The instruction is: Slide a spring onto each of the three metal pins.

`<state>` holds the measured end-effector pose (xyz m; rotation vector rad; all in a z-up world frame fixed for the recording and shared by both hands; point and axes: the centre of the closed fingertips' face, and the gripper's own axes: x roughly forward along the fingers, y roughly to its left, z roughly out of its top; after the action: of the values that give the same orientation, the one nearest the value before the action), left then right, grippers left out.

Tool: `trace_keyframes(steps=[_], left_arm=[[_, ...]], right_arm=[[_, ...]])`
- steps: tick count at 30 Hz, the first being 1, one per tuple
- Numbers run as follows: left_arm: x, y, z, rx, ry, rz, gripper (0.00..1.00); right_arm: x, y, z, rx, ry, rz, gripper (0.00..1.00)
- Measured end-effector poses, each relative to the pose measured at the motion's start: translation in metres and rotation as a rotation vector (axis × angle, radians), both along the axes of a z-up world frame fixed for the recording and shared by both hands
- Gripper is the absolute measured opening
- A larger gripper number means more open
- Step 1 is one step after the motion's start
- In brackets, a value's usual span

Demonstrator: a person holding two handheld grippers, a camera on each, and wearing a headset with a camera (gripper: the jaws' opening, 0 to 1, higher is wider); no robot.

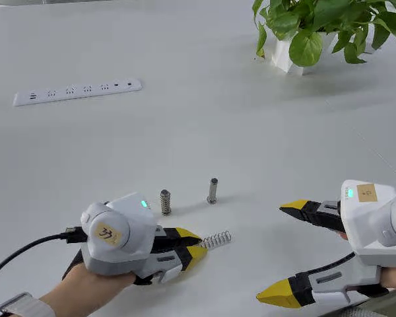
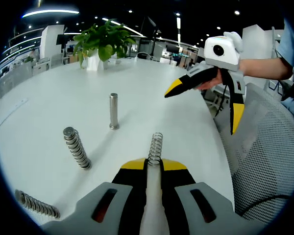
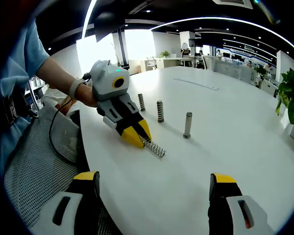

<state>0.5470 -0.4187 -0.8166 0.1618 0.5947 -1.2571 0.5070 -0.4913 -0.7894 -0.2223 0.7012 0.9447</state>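
Note:
My left gripper (image 1: 198, 246) lies low over the white table (image 1: 204, 125), shut on one end of a loose spring (image 1: 215, 239) that sticks out past its yellow tips (image 2: 154, 164). A bare metal pin (image 1: 212, 190) stands upright just beyond it. To its left stands a pin wearing a spring (image 1: 165, 201). In the left gripper view another spring-covered pin (image 2: 36, 204) sits at the lower left edge. In the right gripper view both sprung pins (image 3: 160, 110) and the bare pin (image 3: 187, 125) show behind the held spring (image 3: 153, 147). My right gripper (image 1: 280, 254) hovers wide open at the table's right edge, holding nothing.
A white power strip (image 1: 77, 91) lies at the far left of the table. A potted plant (image 1: 317, 33) stands at the far right corner. A black cable (image 1: 20, 254) trails from my left gripper. A grey mesh chair (image 2: 264, 161) sits by the table's edge.

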Motion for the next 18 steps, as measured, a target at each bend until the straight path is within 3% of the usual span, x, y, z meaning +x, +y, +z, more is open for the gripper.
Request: trace_keyframes(steps=[11, 18], left_arm=[[0.0, 0.002, 0.018, -0.047, -0.007, 0.021, 0.06], [-0.014, 0.004, 0.035, -0.067, -0.039, -0.013, 0.06]], right_arm=[[0.002, 0.006, 0.005, 0.015, -0.003, 0.005, 0.91], [0.007, 0.014, 0.021, 0.046, -0.034, 0.02, 0.86]])
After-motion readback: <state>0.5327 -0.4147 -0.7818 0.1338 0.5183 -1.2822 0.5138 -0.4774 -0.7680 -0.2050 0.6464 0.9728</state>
